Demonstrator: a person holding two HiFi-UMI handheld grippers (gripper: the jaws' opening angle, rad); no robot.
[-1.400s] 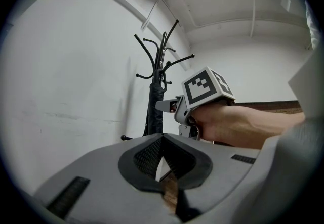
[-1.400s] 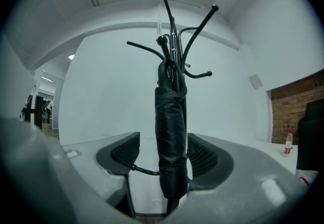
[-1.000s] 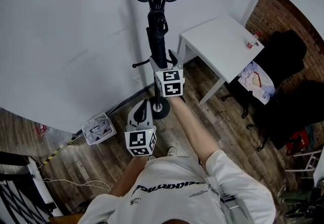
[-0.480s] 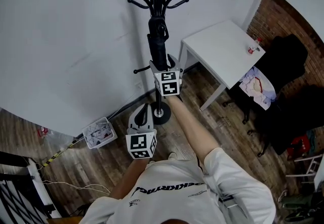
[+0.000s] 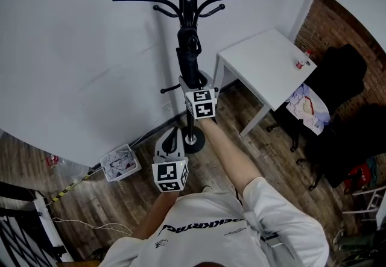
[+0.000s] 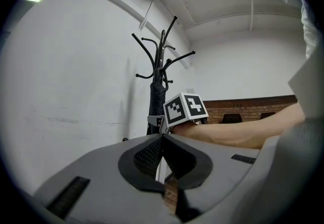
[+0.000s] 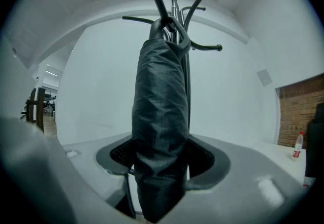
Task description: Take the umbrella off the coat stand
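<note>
Umbrella (image 7: 159, 117), furled and dark, is hanging upright from a hook of the coat stand (image 7: 174, 10) and is sitting right between the jaws of the right gripper (image 7: 162, 154). Those jaws have just been closing in on it, and its fabric is now filling the whole gap, meeting both pads. Most of the bundle is rising above the gripper toward the hook, while its lower end is dropping just below the jaws. The stand's pole is running directly behind the umbrella, on the far side from the gripper.

In the head view the right gripper (image 5: 193, 84) is reaching out level on an outstretched arm. The left gripper (image 5: 169, 139) is hanging back, lower and nearer the person, well apart from the umbrella (image 5: 189, 61). Its jaws are resting together on nothing. A white tabletop (image 5: 265, 61) is standing off to the right gripper's right.
</note>
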